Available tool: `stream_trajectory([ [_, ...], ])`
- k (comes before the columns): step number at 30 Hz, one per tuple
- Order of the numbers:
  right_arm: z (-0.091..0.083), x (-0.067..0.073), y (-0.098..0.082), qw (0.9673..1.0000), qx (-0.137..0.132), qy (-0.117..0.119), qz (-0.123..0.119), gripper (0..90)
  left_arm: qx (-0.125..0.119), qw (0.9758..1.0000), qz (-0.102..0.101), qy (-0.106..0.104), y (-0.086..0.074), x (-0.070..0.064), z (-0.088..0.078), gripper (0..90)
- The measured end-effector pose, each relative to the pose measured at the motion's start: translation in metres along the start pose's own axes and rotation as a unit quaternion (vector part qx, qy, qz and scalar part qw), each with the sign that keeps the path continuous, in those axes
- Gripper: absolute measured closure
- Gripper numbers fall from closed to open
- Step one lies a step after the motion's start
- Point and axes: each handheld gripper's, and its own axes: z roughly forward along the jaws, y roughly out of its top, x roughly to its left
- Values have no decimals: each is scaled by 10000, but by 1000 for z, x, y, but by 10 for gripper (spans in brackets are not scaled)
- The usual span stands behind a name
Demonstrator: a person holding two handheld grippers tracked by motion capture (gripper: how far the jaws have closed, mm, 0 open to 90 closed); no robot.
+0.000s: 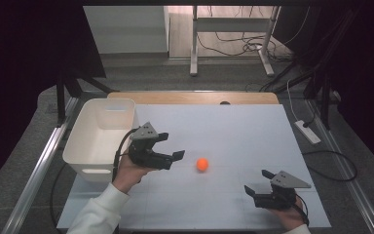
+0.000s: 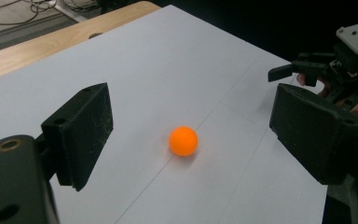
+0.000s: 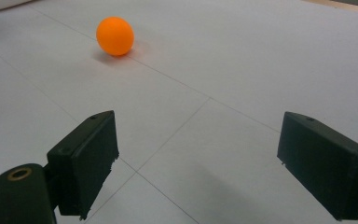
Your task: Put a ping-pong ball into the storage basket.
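A: Nearest the person, the right gripper [image 1: 256, 183] hangs low over the white mat [image 1: 253, 131] near its front right corner, jaws spread wide with nothing between them.

B: And the left gripper [image 1: 171, 146]?

A: A bit farther in, beside the white bin [image 1: 102, 134], held in the person's left hand [image 1: 129, 171]. Its jaws gape too, empty, pointing toward the orange ball [image 1: 202, 164].

B: Where's that ball sitting?

A: On the mat, close to the middle, just right of the left gripper's jaws and apart from both. In the left gripper view it rests on a thin seam line between the two jaws, farther out.

B: Beyond that?

A: A wooden table edge [image 1: 195, 97], then a desk frame [image 1: 231, 34] and cables on the floor.
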Motion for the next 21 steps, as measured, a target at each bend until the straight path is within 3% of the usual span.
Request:
stream_trajectory([
  [11, 2, 0, 0, 10000, 14, 31, -4, 120, 209, 9997, -22, -110, -4, -5, 16, 137],
  [21, 6, -3, 1, 9999, 0, 157, 55, 120, 627, 9980, 78, -92, -11, -9, 41, 135],
])
